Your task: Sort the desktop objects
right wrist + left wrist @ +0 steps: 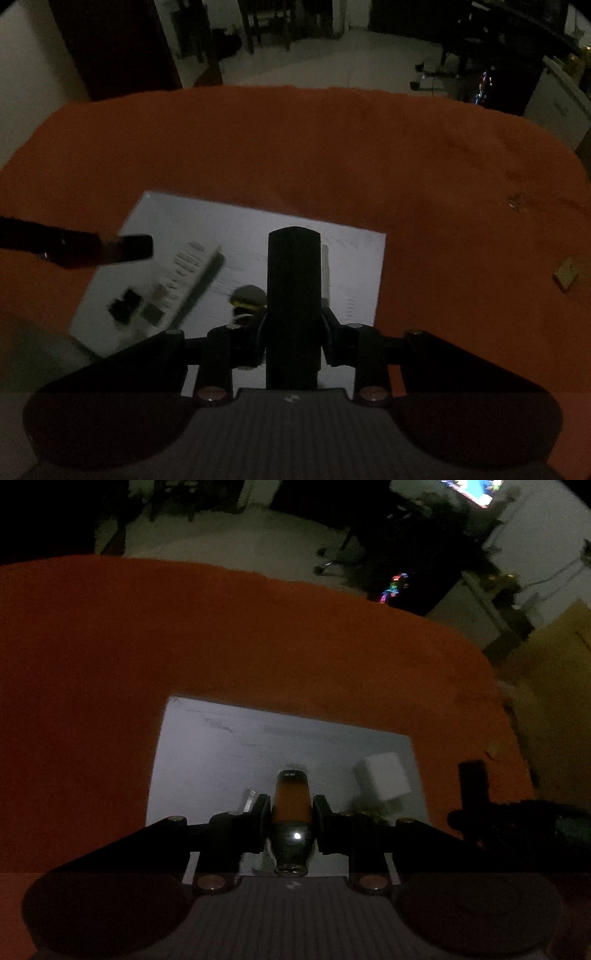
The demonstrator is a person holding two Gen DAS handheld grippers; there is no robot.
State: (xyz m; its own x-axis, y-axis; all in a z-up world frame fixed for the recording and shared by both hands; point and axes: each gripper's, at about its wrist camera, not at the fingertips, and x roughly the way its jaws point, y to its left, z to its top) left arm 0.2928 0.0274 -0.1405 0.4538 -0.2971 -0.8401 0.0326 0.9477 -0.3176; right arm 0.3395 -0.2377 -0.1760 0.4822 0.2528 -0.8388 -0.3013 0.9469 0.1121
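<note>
In dim light, my left gripper (pixel 290 812) is shut on a small bottle (pixel 290 797) with an orange body, a dark tip and a shiny silver end, held above a white sheet (pixel 221 753). My right gripper (pixel 293 328) is shut on a tall black oblong object (pixel 293 295) above the same white sheet (pixel 240 229). On the sheet lie a white box (pixel 386 775), a long white printed box (pixel 192 273), small dark pieces (pixel 127 304) and a grey and yellow item (pixel 247 297). The left gripper's finger (pixel 127 247) reaches in from the left of the right wrist view.
An orange cloth (pixel 332 155) covers the table up to its far edge. A small tan block (pixel 565 273) and a clear scrap (pixel 519 203) lie on the cloth at the right. Beyond are pale floor, chair legs (pixel 332 557) and a lit screen (pixel 476 491).
</note>
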